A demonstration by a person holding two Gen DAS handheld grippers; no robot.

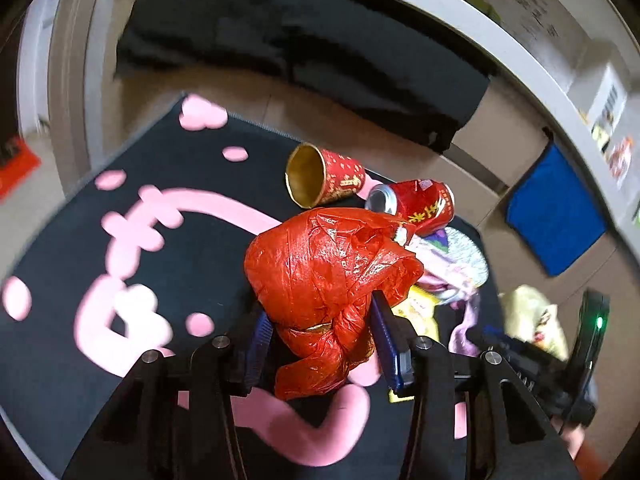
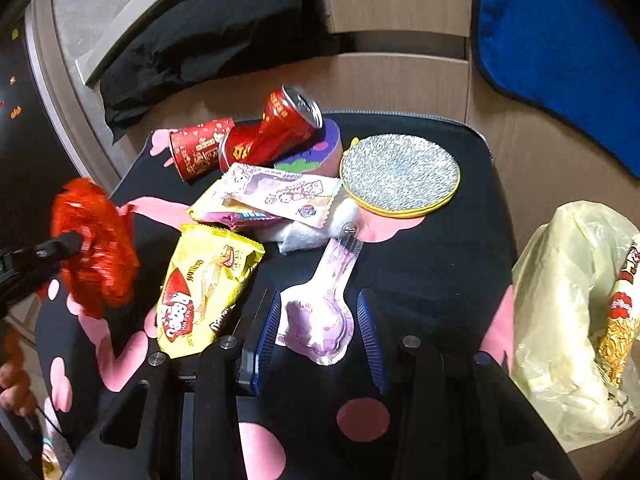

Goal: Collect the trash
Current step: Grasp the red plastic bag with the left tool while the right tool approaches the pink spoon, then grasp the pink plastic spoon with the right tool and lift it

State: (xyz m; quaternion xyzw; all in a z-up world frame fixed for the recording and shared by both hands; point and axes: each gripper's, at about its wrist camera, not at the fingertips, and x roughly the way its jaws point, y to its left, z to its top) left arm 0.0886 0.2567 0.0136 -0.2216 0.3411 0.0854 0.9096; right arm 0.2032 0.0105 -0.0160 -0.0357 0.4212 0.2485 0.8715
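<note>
In the left wrist view a crumpled red plastic bag (image 1: 328, 264) sits between my left gripper's (image 1: 322, 332) blue pads, which are shut on its knotted end. The right wrist view shows that bag (image 2: 96, 248) blurred and lifted at the left. My right gripper (image 2: 320, 320) hangs low over a purple spoon in a clear wrapper (image 2: 320, 312). The spoon lies on the black mat (image 2: 420, 260) between the jaws, which are open and do not press it. A pale yellow trash bag (image 2: 568, 320) holding a wrapper sits at the mat's right edge.
On the mat lie a red paper cup (image 2: 200, 152), a dented red can (image 2: 276, 128), a yellow snack packet (image 2: 200, 288), pale wrappers (image 2: 280, 192) and a glittery round pad (image 2: 400, 172). A blue cloth (image 2: 560, 48) and a black cloth (image 2: 200, 40) lie beyond.
</note>
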